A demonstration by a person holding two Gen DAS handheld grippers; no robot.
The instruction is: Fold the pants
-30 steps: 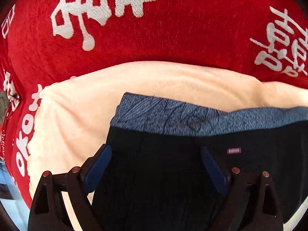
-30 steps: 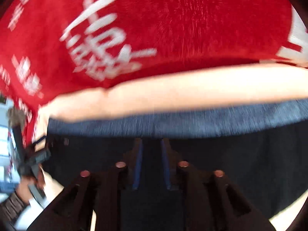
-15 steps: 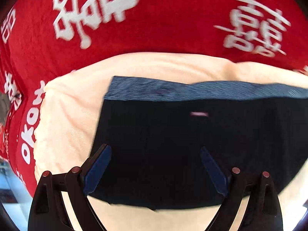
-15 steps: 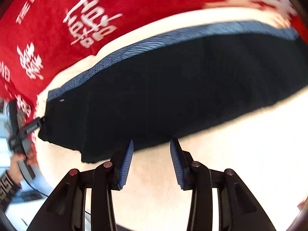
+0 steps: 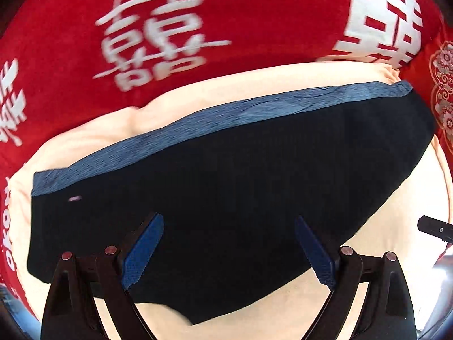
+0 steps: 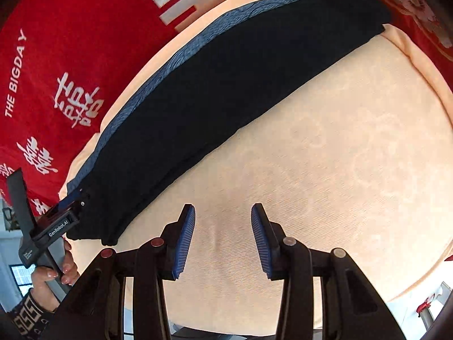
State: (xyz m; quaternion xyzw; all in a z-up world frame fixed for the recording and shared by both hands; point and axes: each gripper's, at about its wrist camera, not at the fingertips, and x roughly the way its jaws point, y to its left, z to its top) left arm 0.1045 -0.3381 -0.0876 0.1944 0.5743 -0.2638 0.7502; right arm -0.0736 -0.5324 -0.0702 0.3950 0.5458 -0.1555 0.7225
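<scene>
The black pants [image 5: 226,187] with a blue-grey waistband [image 5: 215,121] lie folded flat in a long strip on a cream cloth [image 5: 376,249]. My left gripper [image 5: 229,252] is open and empty, hovering over the near part of the pants. In the right wrist view the pants [image 6: 226,85] stretch diagonally across the upper left. My right gripper [image 6: 223,238] is open and empty over the bare cream cloth [image 6: 325,170], apart from the pants. The left gripper [image 6: 53,226] shows there at the pants' near left end.
A red blanket [image 5: 254,14] with white characters lies beyond the cream cloth and shows in the right wrist view [image 6: 70,56] too. A red embroidered cushion [image 5: 441,90] sits at the far right. The cream cloth's edge curves round at the right [image 6: 424,85].
Both grippers have pulled back from the pants. The right gripper, nearly shut over the fabric a second ago, has opened and now hangs over bare cloth. More of the pants shows in both views.
</scene>
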